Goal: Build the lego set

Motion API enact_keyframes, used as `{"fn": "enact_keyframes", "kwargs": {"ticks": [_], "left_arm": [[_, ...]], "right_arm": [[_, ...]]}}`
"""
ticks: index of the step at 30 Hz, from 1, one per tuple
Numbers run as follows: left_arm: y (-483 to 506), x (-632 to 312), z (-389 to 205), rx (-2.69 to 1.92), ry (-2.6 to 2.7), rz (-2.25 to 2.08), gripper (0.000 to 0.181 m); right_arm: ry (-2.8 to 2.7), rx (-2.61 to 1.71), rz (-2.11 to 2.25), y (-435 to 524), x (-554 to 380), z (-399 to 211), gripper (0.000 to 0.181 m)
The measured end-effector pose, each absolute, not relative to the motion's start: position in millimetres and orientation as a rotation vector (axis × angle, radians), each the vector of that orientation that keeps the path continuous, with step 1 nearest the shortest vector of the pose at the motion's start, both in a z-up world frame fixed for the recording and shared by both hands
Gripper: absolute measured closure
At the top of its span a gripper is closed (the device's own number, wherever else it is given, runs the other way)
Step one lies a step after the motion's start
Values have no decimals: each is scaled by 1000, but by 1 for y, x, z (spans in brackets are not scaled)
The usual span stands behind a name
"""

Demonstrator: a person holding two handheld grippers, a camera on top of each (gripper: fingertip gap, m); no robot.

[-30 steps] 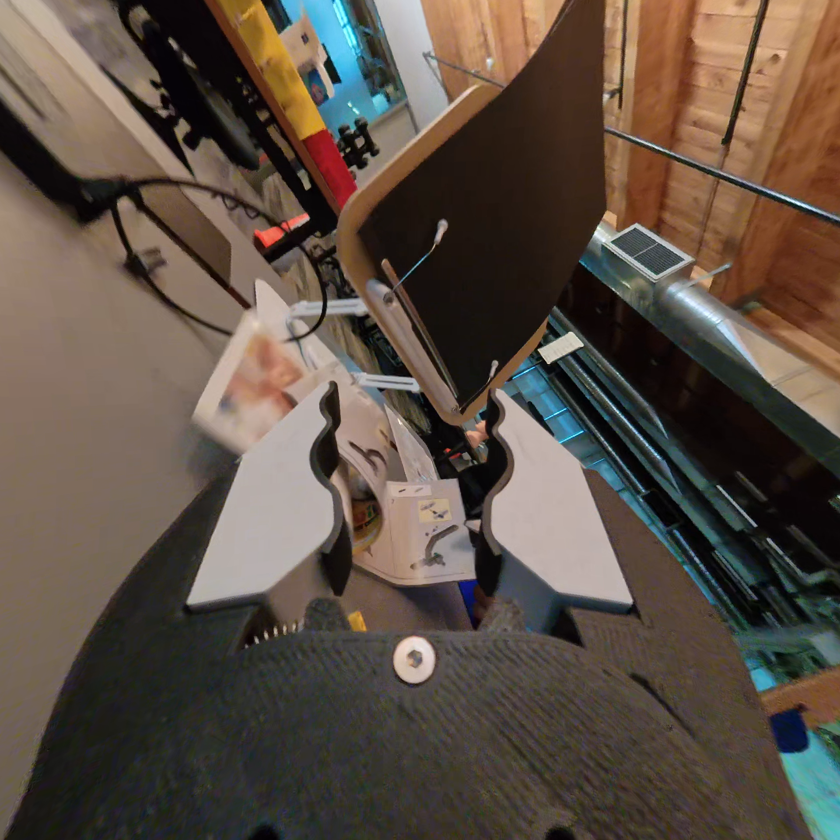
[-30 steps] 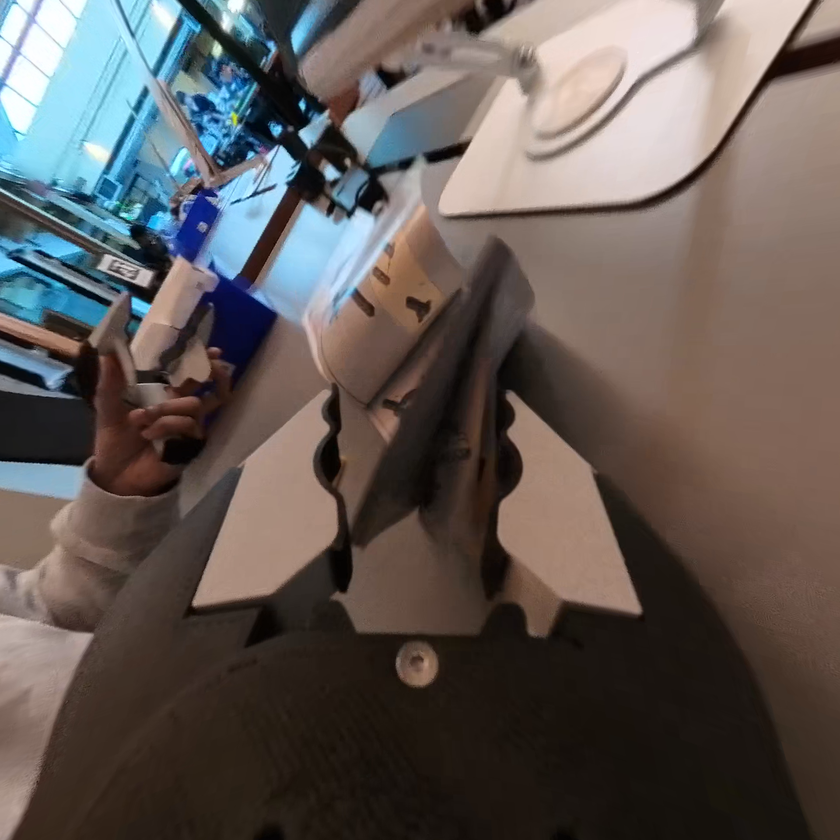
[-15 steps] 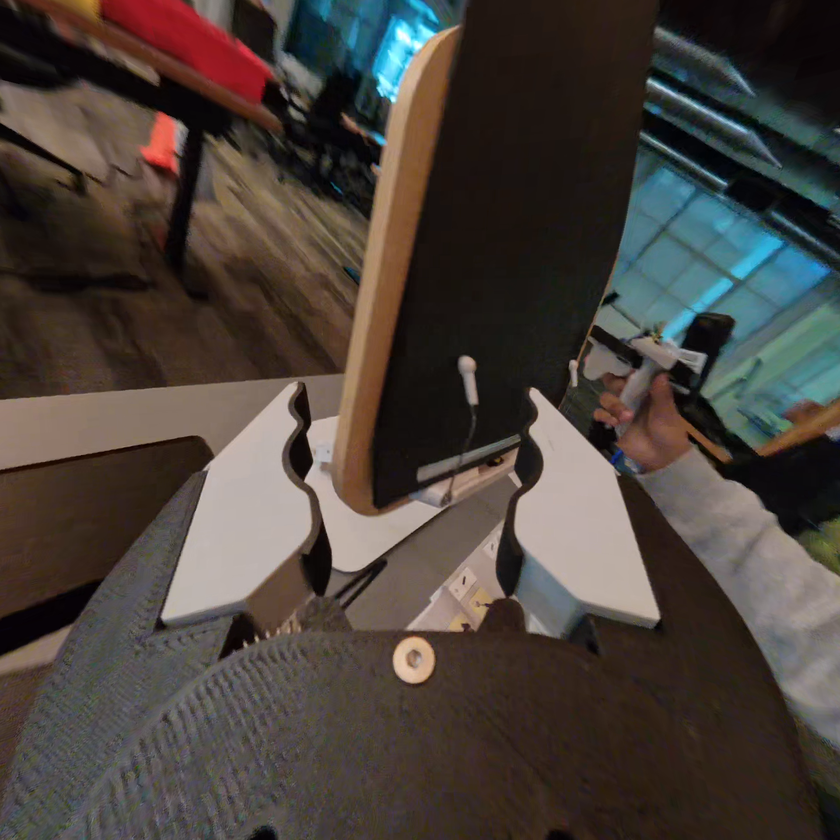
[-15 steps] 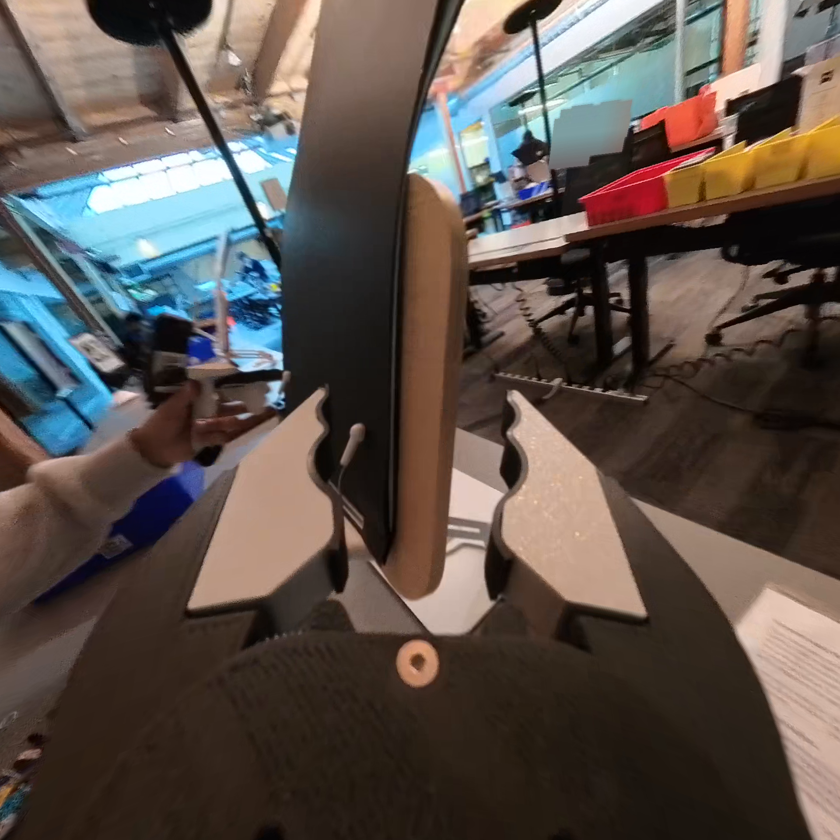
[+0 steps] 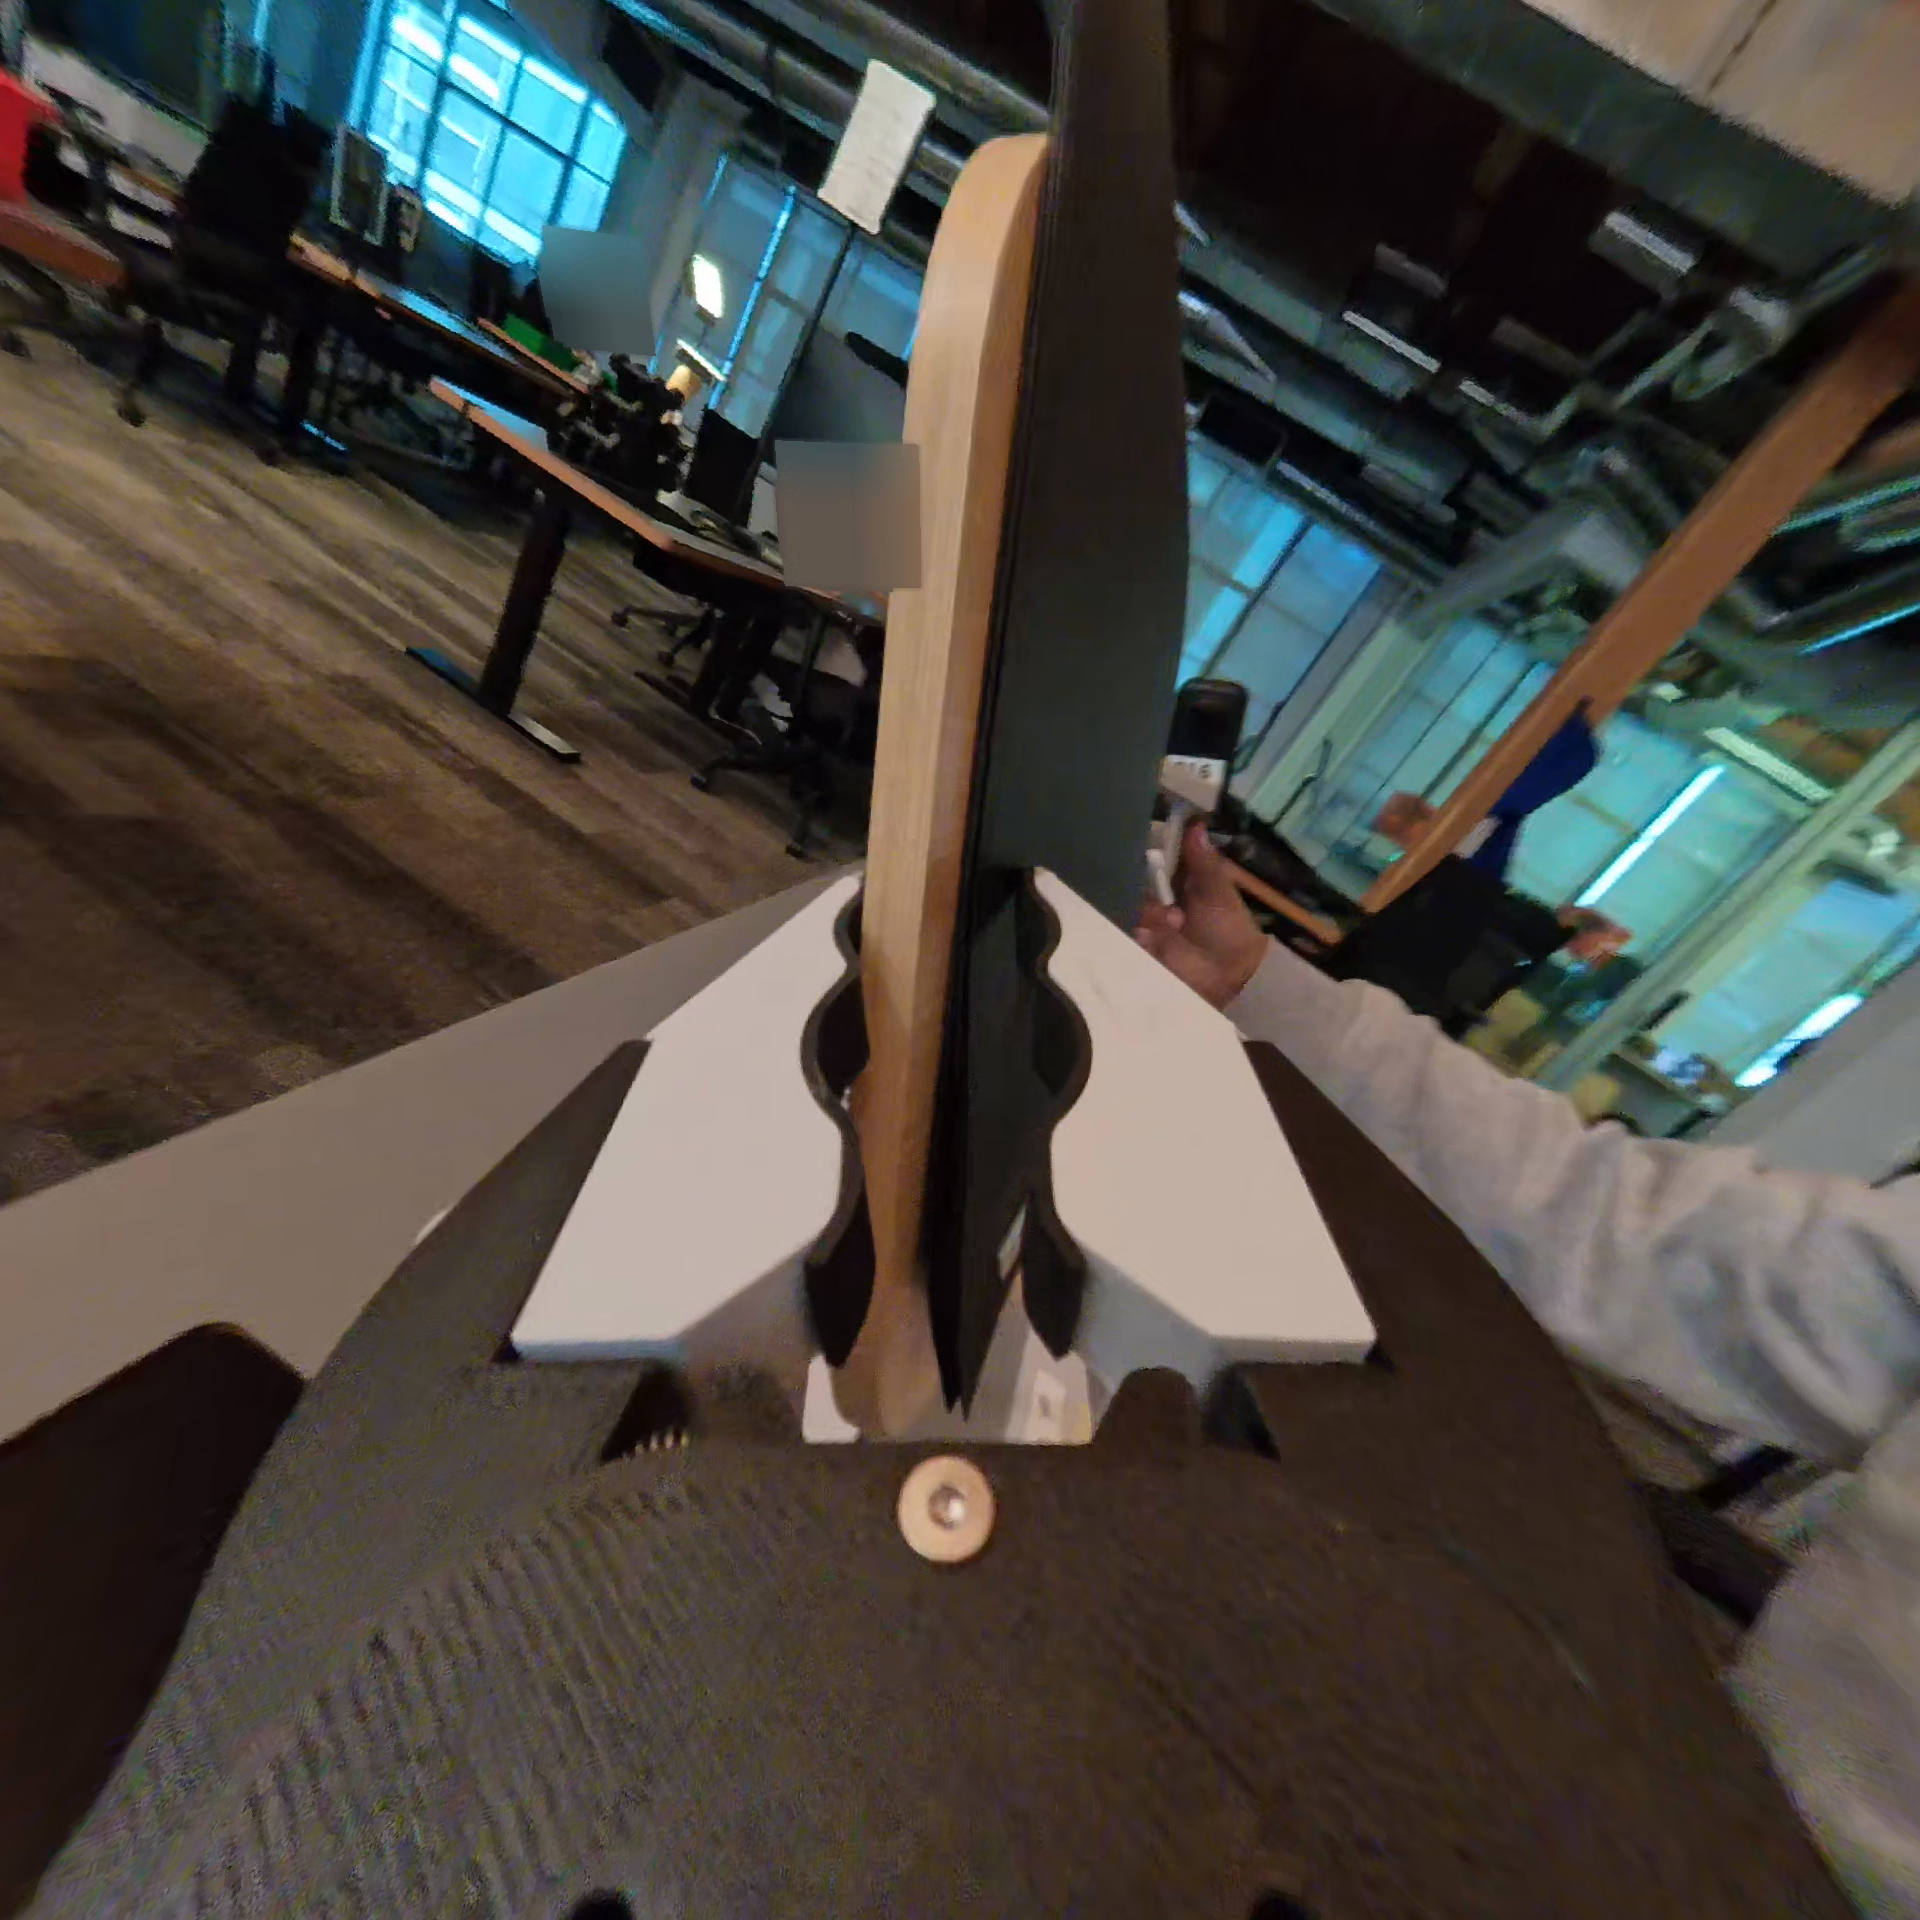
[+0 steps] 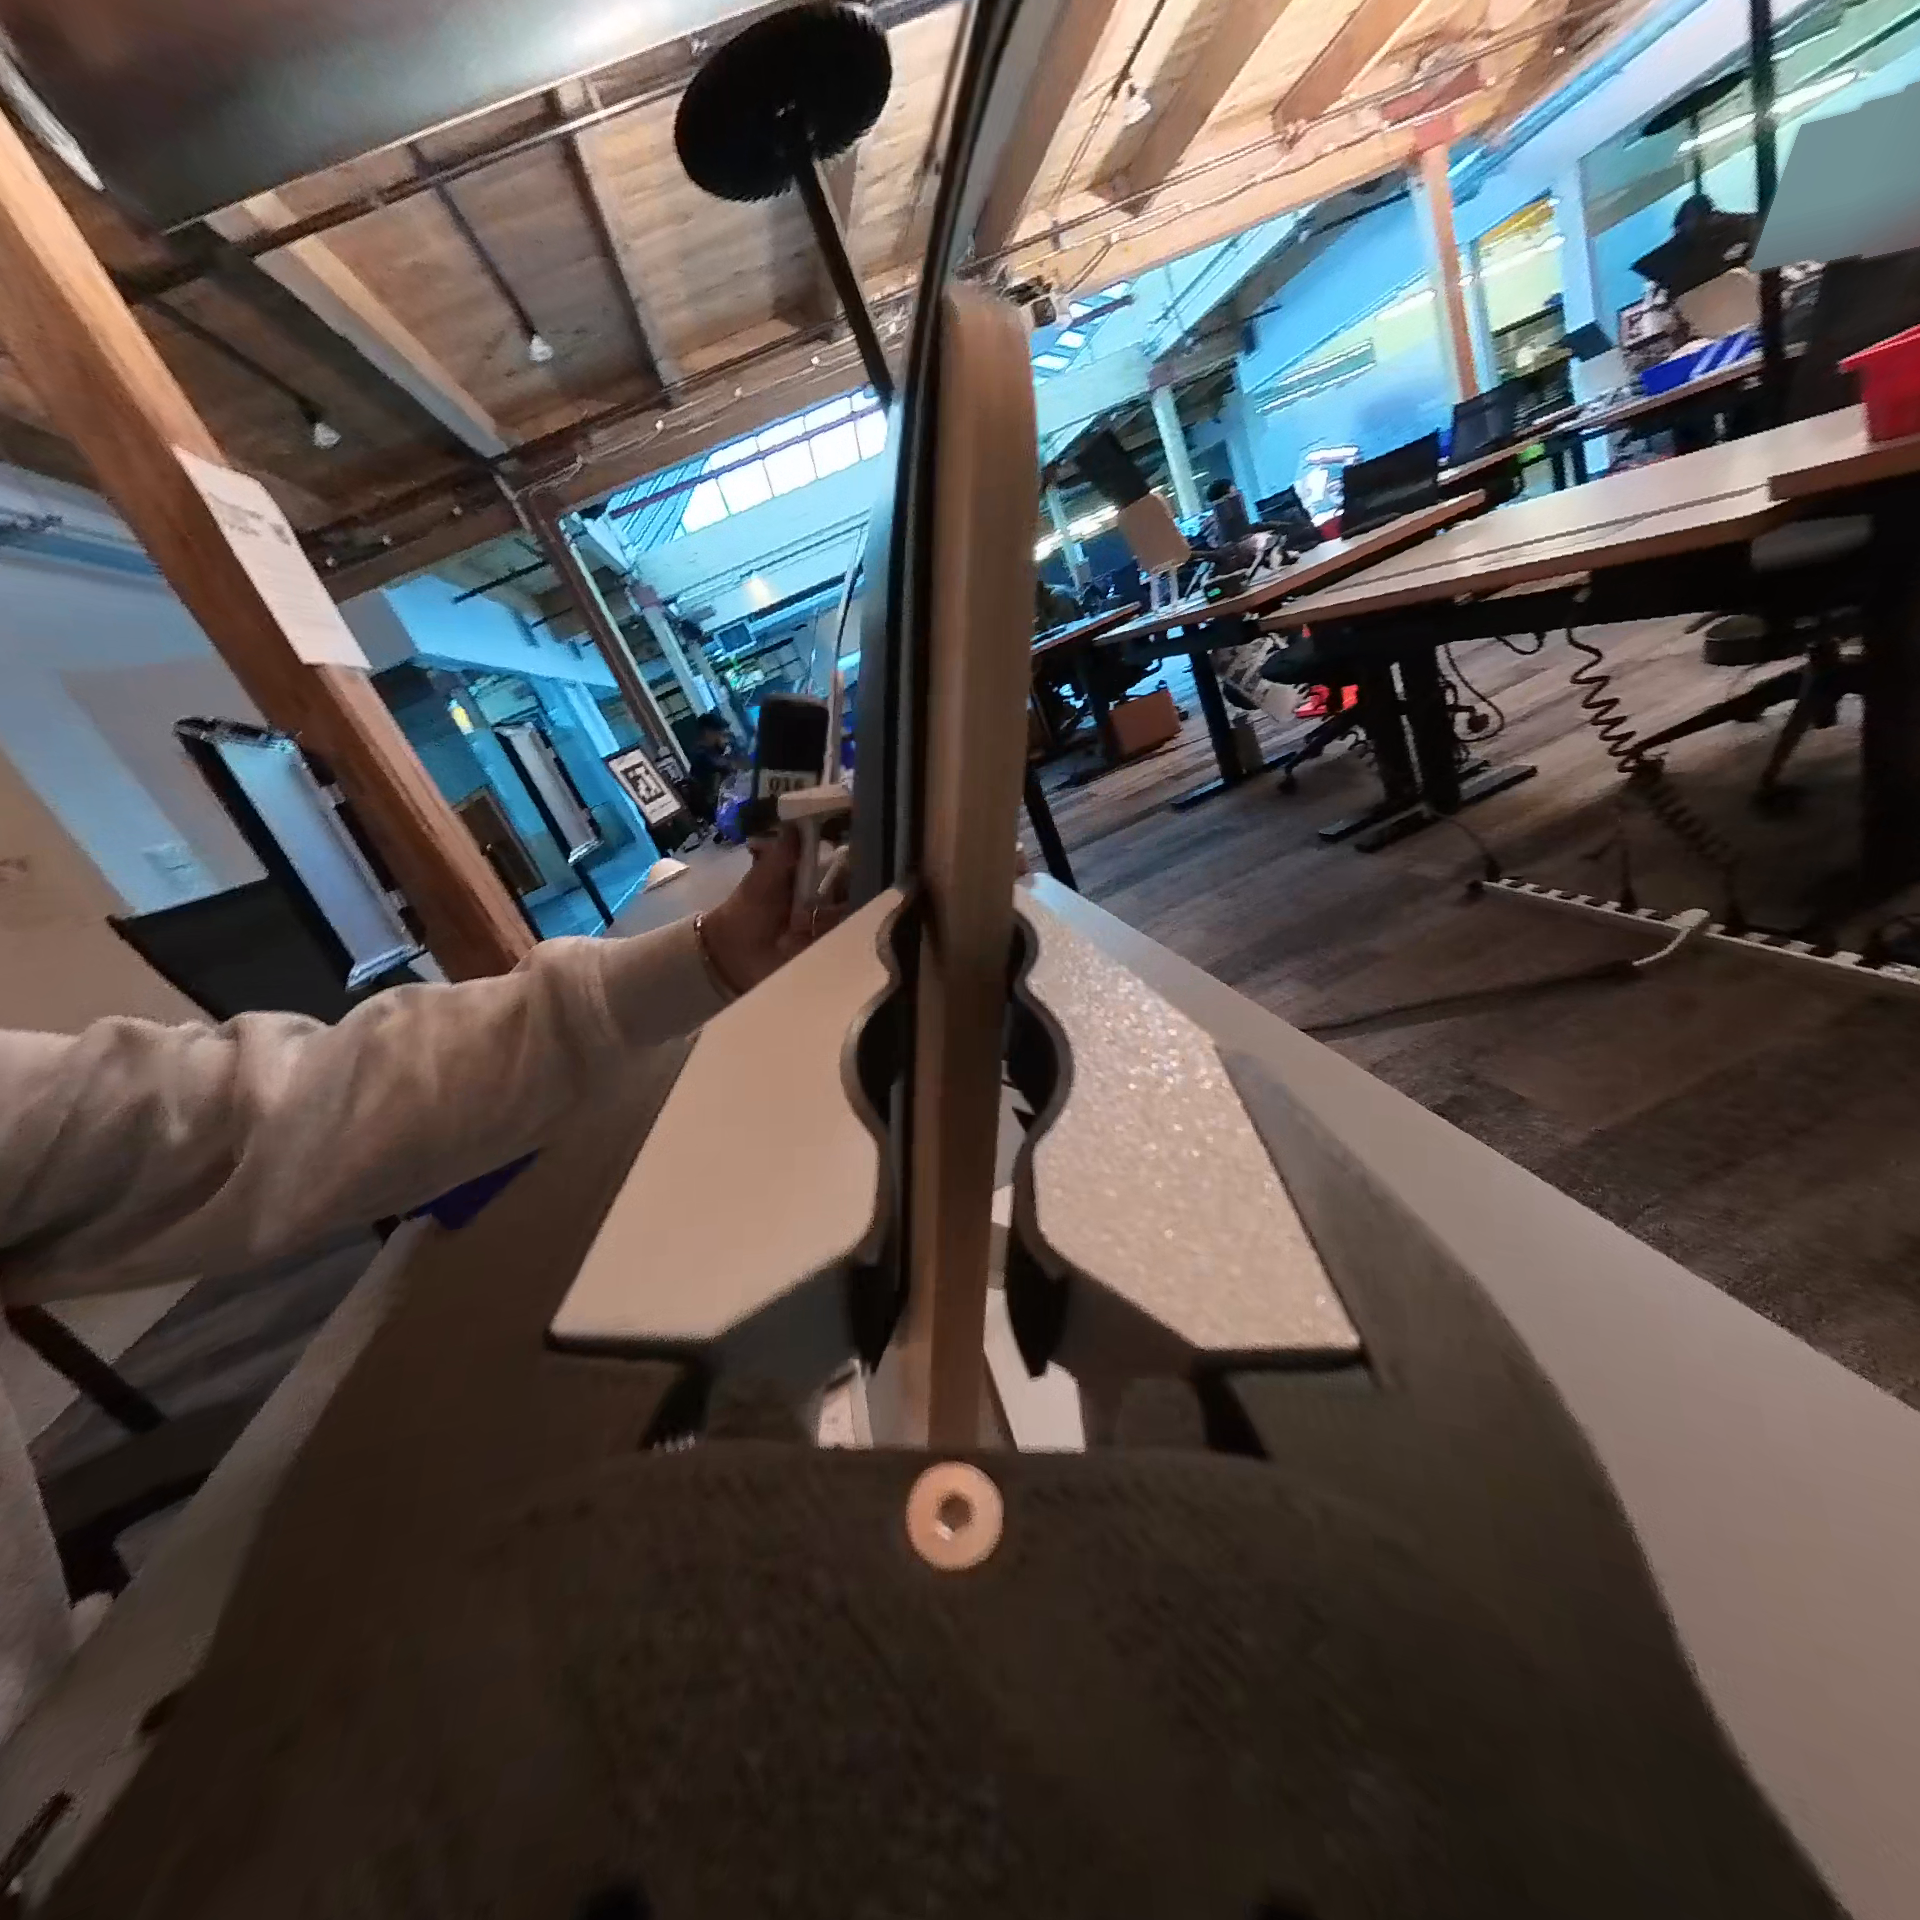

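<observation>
Since half a second ago, both pairs of fingers, which then stood apart around the upright panel, have closed in on it. On my left gripper (image 5: 951,904) the grey fingers (image 5: 727,1122) are pressed against the panel (image 5: 945,520) from both sides: one on its pale wooden edge, the other on its black face. My right gripper (image 6: 964,899) is clamped on the same panel (image 6: 982,571), its fingers (image 6: 1143,1143) squeezing the wooden edge and the dark sheet together. The panel stands nearly upright and runs out of the top of both views. At its foot, between the finger roots, I see a white patch (image 5: 831,1418), possibly a base, though the view there is too cramped to be sure.

Past the panel, the left view shows a hand (image 5: 1195,925) in a pale sleeve (image 5: 1558,1195); the right view shows the other hand (image 6: 769,914). Below lies the grey table (image 5: 208,1226). Where the lego set lies I cannot tell from either view. Beyond are office desks (image 6: 1558,540) and a wooden post (image 6: 208,520).
</observation>
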State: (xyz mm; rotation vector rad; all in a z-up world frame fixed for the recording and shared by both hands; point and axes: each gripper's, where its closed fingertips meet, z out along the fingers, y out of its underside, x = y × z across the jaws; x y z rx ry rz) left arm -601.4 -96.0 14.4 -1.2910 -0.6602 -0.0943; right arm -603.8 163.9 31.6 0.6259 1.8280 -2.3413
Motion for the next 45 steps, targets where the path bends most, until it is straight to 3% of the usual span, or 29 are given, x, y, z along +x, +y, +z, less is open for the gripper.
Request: {"fn": "enact_keyframes", "kwargs": {"ticks": [24,30,32,34,37,39,41,45], "left_arm": [[-96,-594,12,-1144,-615,6,155],[-103,-598,22,-1176,-714,140,142],[-114,-600,42,-1127,-720,221,134],[-127,-605,70,-1065,-739,300,131],[-138,-621,105,-1041,-852,380,144],[-136,-631,122,-1059,-945,401,181],[-125,-639,138,-1073,-985,435,181],[-114,-659,137,-1238,-1135,596,181]], "right_arm": [[1484,559,-2555,165,-604,35,172],[1992,832,-2753,190,-614,67,151],[2118,872,-2847,202,-613,97,174],[2359,1005,-2765,202,-621,111,178],[2561,1189,-2592,192,-632,124,181],[2560,1465,-2522,195,-645,131,181],[2537,1727,-2395,194,-660,130,181],[2508,1850,-2239,170,-676,123,181]]}}
